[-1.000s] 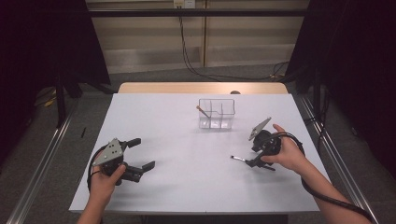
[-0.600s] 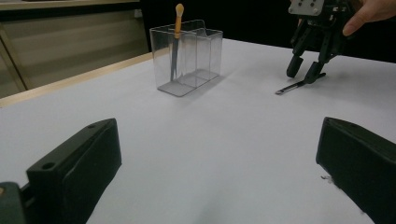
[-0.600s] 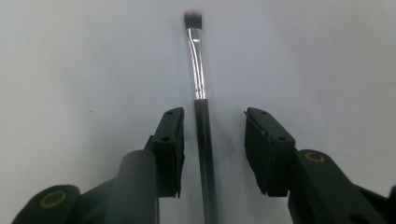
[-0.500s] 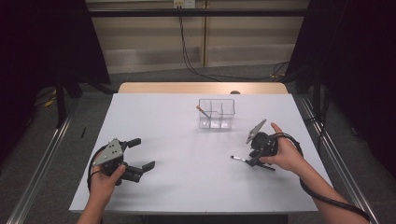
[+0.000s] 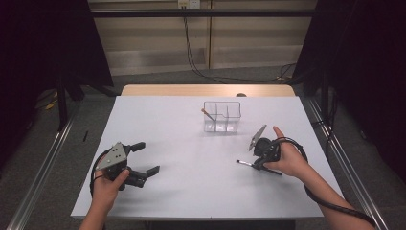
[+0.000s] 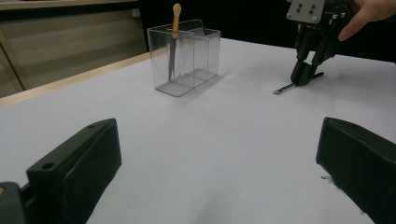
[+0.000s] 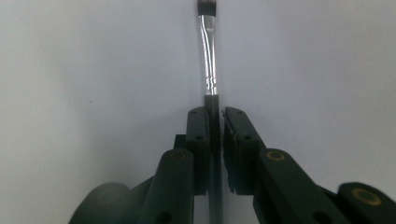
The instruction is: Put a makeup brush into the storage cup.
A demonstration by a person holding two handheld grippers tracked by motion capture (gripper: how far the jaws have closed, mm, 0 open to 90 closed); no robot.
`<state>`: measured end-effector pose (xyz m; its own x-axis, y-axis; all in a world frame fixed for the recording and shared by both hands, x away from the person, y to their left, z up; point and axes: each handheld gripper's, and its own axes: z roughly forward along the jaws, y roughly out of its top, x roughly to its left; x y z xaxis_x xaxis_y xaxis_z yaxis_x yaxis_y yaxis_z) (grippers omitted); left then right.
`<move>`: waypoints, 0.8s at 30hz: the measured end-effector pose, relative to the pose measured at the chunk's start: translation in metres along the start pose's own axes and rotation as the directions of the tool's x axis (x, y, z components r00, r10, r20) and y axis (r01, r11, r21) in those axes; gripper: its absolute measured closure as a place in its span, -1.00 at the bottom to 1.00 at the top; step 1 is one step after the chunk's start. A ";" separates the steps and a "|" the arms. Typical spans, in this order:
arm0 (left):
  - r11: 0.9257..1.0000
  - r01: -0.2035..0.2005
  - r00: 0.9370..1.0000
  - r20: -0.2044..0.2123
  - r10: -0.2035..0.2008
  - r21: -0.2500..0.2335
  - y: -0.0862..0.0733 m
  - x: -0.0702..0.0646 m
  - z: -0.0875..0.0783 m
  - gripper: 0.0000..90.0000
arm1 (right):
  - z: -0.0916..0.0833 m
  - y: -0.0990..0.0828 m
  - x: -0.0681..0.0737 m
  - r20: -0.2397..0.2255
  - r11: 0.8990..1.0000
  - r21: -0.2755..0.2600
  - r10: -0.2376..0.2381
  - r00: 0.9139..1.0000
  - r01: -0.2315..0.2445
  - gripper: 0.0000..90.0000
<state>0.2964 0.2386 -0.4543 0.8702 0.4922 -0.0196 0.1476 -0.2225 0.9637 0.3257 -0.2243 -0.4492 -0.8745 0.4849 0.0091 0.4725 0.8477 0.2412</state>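
Observation:
A thin make-up brush point(image 7: 208, 56) with a black handle and silver ferrule lies on the white table point(image 5: 191, 191). My right gripper point(image 7: 215, 114) has just been closing, and its jaws now press on the handle from both sides. From above, the brush's tip point(image 5: 241, 163) sticks out to the left of the right gripper point(image 5: 258, 165). My left gripper point(image 5: 149, 157) rests at the front left, open, with nothing between its jaws. In the left gripper view, the right gripper point(image 6: 303, 77) stands over the brush point(image 6: 287, 87).
A clear divided container point(image 5: 221, 116) stands at the table's far middle, with an orange-tipped brush point(image 5: 207, 114) leaning in its left compartment. In the left gripper view, the container point(image 6: 187, 56) sits ahead to the left. Metal rails run along both sides of the table.
The right hand has shifted slightly and its gripper's jaws have drawn together on the brush handle. The left gripper has stayed where it was.

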 end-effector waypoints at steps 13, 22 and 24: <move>1.000 -0.008 1.000 0.003 0.008 0.006 0.000 0.000 0.001 -1.00 | 0.000 0.002 0.001 0.004 0.999 0.010 0.037 0.999 -0.037 0.89; 1.000 -0.006 1.000 0.001 0.006 0.009 0.000 0.000 0.002 -1.00 | 0.000 -0.001 -0.001 0.002 0.997 -0.014 0.078 0.997 -0.078 0.89; 1.000 -0.005 1.000 0.000 0.005 0.009 0.000 0.001 0.001 -1.00 | 0.000 -0.001 -0.001 0.002 0.997 -0.011 0.079 0.997 -0.079 0.89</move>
<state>0.2974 0.2379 -0.4551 0.8710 0.4910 -0.0143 0.1472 -0.2329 0.9613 0.3259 -0.2252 -0.4497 -0.8341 0.5509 0.0263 0.5391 0.8043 0.2500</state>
